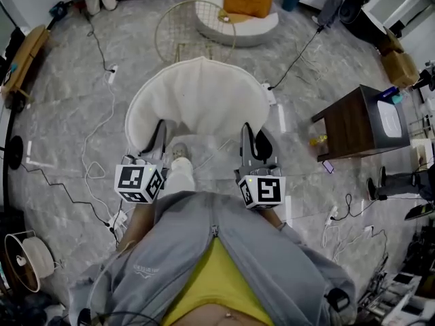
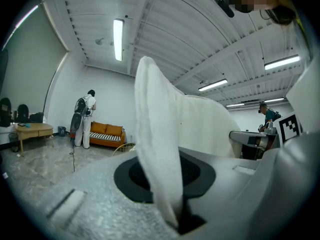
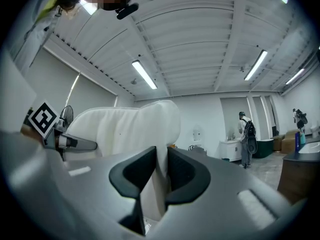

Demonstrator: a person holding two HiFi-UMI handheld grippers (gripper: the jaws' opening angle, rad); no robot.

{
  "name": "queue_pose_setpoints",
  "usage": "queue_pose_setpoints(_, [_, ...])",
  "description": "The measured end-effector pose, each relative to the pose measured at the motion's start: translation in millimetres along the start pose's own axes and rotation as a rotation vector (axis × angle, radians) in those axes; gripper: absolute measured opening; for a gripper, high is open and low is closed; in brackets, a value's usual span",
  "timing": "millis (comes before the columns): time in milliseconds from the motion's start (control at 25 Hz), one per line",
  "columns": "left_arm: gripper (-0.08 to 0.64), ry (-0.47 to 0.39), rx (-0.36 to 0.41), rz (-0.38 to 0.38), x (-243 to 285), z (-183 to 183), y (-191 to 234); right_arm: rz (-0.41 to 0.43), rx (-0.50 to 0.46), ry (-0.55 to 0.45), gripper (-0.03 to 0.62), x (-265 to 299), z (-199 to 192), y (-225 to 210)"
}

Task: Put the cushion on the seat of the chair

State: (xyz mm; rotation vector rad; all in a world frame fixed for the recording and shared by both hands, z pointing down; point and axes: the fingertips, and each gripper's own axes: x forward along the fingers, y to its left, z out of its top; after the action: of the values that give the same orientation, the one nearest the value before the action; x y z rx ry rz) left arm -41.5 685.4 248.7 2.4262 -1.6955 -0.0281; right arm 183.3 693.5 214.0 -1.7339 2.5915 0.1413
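Left of the head view: one round fan (image 1: 27,257) is seen low on the grey floor (image 1: 61,148), and white cables (image 1: 102,114) are trailed across it.

One white cushion (image 1: 197,94) is held up in front of the person, stretched between two tools, each topped by one marker cube. The left tool (image 1: 162,129) is shown at the cushion's left edge. Only the left gripper view settles the grip: the left tool (image 2: 170,194) is clamped on a fold of the cushion (image 2: 155,149), which fills the middle of that picture. To the fold's left, one bystander (image 2: 85,119) is seen by an orange sofa (image 2: 107,134); a second bystander (image 2: 267,115) is seen far right. Neither appears from above.

Beyond the cushion, the wire-framed chair (image 1: 194,29) is caught by the head view alone. The cushion is held short of it, not on the seat. Just past the chair lies a round white pad (image 1: 255,29) with one orange pillow (image 1: 248,0) on it.

Further right, the right tool (image 1: 250,131) is set on the cushion's right edge. In the right gripper view the right tool (image 3: 157,184) is closed on the cushion (image 3: 125,129), the dark pads pressed on the fabric. One person with a backpack (image 3: 246,134) is seen behind. At far right of the head view stands one dark wooden worktop (image 1: 360,121), beside the cushion and well apart from it.
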Motion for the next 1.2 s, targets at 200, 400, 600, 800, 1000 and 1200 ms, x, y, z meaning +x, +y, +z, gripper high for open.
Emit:
queue_pose_setpoints(200, [0.069, -0.003, -0.013, -0.012, 72.7, 5.5, 50.5, -0.004, -0.01, 0.007, 0.063, 85.4, -12.4, -10.6])
queue_pose_setpoints(400, [0.069, -0.01, -0.027, -0.008, 157.5, 23.2, 133.6, 0.004, -0.026, 0.011, 0.063, 206.6, -19.3, -7.2])
queue_pose_setpoints(600, [0.069, 0.018, -0.027, -0.032, 233.0, 36.6, 200.2, -0.016, -0.019, 0.041, 0.065, 306.3, -31.6, -9.6])
queue_pose_setpoints(800, [0.069, 0.024, -0.02, -0.065, 303.8, 47.5, 250.5, -0.056, -0.007, 0.041, 0.066, 383.7, -41.7, -16.2])
queue_pose_setpoints(1000, [0.069, 0.032, -0.017, -0.11, 366.7, 54.8, 269.5, -0.105, 0.0, 0.045, 0.067, 433.1, -48.4, -38.8])
queue_pose_setpoints(1200, [0.069, 0.034, -0.022, -0.133, 410.9, 60.4, 271.1, -0.128, -0.001, 0.049, 0.067, 464.4, -49.6, -65.8])
